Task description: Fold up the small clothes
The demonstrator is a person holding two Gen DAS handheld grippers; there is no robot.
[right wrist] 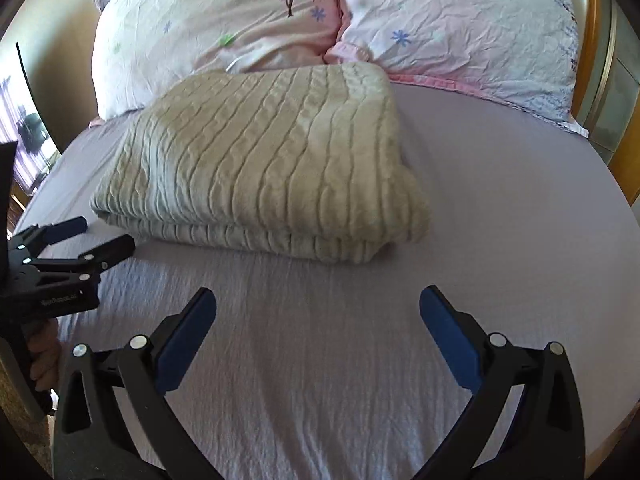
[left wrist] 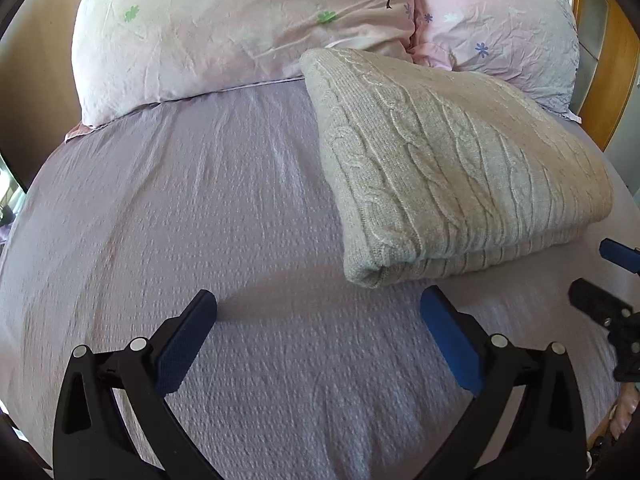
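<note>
Knitted folded sweater (left wrist: pixel 452 168) touches two pillows (left wrist: pixel 224 28), apparently; left gripper (left wrist: pixel 318 312) and right gripper (right wrist: pixel 318 312) gape wide, empty.

Soft daylight fills both views, bright enough to wash out the pillows (left wrist: pixel 240 32) at the top. My left fingers (left wrist: pixel 188 344) throw a faint shadow forward on the bed sheet (left wrist: pixel 200 208), and the folded sweater (left wrist: pixel 452 168) shades the sheet just beneath its near edge. The sheet weave smears with slight motion blur, stronger in my right view. The fisheye bulges the bed and blackens the corners
</note>
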